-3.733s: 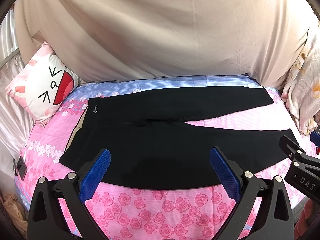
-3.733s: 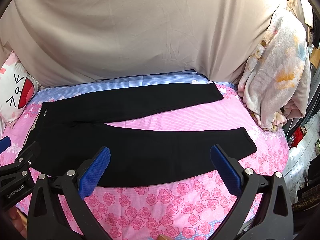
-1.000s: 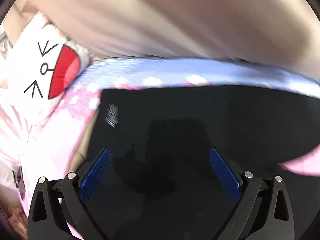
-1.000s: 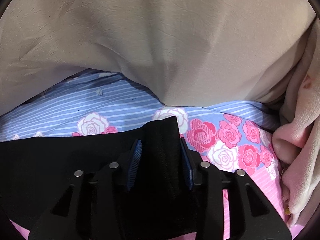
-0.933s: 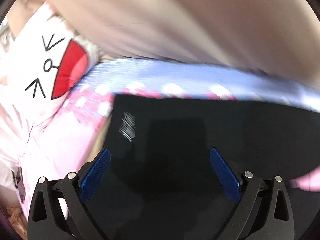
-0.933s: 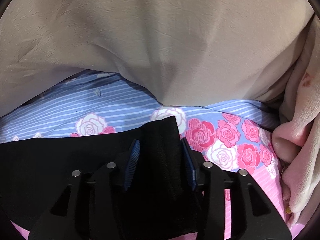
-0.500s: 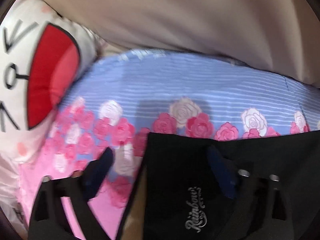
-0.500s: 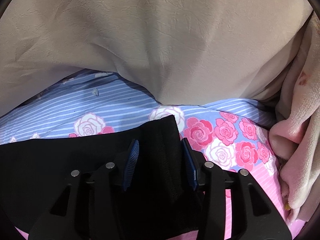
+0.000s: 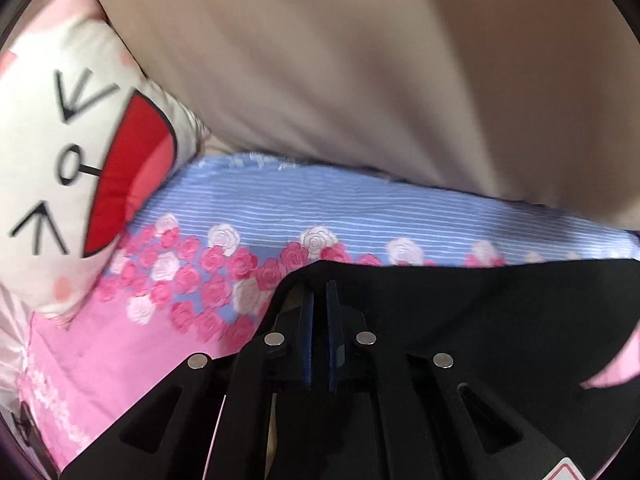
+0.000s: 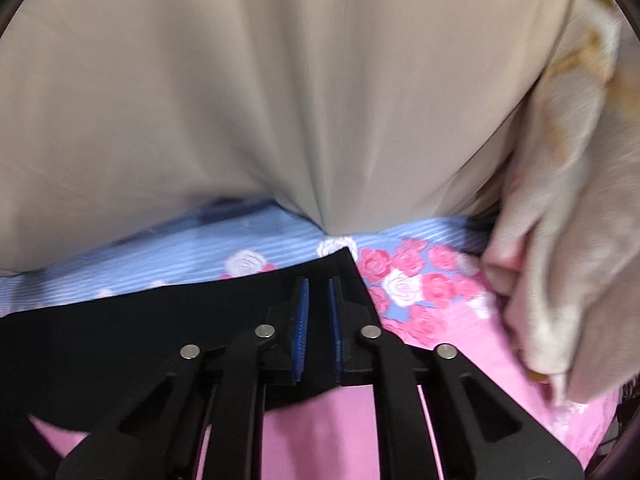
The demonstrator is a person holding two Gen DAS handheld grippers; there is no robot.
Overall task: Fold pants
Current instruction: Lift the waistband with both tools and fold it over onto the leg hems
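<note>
The left tongs (image 9: pixel 319 300) were clamped on the top corner of the black pants (image 9: pixel 480 320), the two blue pads drawn close together with dark cloth pinched between them. The fabric rose to a peak at the tips and spread away to the right of these tongs, over the bed. To their left and just beyond them lay the bedsheet (image 9: pixel 224 216), pink with roses nearest, then blue with white stripes. Further off to the left stood a white pillow (image 9: pixel 60 152) printed with black marks and a red shape. Behind everything hung a beige cloth (image 9: pixel 360 80) that reached down to the bed.

The right tongs (image 10: pixel 318 312) were shut on the hem end of a pant leg (image 10: pixel 160 320), the blue pads narrow with black cloth between them. The leg stretched away to the left of these tongs, and its cut end lay just past the tips. Under and to the right of them the sheet (image 10: pixel 420 280) showed pink, with roses and blue stripes further on. A pale, crumpled blanket (image 10: pixel 560 220) was heaped to the right, and the beige cloth (image 10: pixel 280 100) filled the far background.
</note>
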